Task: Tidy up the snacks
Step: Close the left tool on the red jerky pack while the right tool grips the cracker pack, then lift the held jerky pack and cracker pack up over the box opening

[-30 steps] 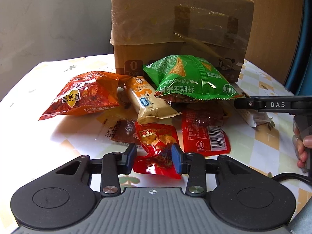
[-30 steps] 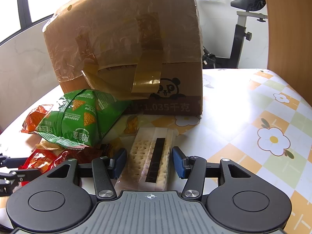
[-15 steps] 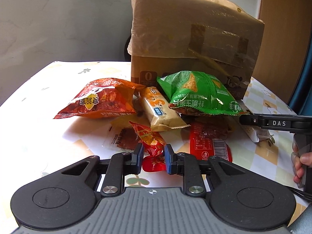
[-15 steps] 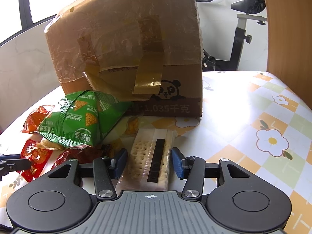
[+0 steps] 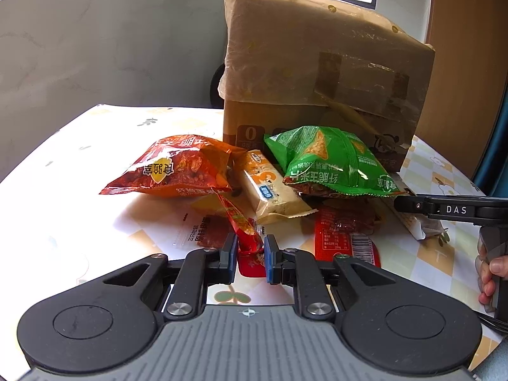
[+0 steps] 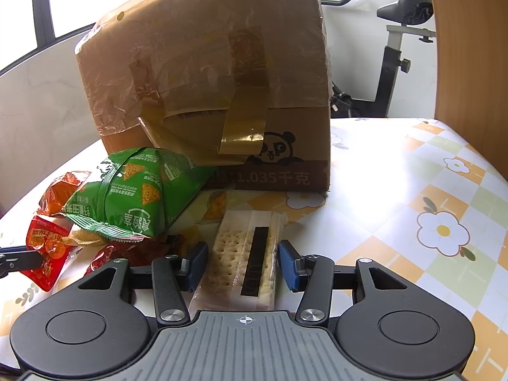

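The left gripper (image 5: pixel 250 255) pinches a small red sachet (image 5: pixel 246 231), its bottom end hanging just above the table (image 5: pixel 63 165).
The right gripper (image 6: pixel 243 262) is spread around a cracker pack (image 6: pixel 244 254); the sachet looks light, limp and slippery, best gripped by its sealed edge.

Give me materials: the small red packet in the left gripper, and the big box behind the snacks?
Small red packet: looks like thin glossy plastic film; it creases and glints between the left gripper pads. Big box: matte brown corrugated cardboard, seemingly, patched with shiny wrinkled packing tape and clear film.
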`<state>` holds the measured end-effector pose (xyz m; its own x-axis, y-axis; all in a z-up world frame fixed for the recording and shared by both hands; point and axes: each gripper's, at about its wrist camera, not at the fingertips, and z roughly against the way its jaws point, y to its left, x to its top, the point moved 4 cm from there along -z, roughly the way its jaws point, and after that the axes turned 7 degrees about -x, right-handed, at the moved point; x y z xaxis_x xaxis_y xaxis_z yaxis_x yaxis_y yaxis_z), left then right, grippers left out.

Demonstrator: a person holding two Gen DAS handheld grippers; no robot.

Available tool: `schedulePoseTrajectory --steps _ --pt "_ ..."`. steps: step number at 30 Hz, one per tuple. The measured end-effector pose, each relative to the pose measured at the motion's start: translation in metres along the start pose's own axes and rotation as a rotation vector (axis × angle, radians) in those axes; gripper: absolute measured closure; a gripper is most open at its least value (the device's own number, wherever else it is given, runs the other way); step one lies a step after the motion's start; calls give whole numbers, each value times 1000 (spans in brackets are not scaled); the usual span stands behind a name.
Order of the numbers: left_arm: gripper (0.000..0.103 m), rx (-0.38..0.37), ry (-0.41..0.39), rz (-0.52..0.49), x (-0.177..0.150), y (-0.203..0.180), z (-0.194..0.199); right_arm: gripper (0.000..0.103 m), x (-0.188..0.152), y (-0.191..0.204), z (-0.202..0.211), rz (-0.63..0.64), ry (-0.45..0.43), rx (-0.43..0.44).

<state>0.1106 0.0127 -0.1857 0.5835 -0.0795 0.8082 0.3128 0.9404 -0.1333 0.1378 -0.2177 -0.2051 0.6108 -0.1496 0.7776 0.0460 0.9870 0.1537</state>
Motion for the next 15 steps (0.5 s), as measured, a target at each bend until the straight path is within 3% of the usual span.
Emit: schedulePoseTrajectory --steps 15 --pt "85 -1 -29 24 3 2 8 58 0 -2 3 -18 -13 5"
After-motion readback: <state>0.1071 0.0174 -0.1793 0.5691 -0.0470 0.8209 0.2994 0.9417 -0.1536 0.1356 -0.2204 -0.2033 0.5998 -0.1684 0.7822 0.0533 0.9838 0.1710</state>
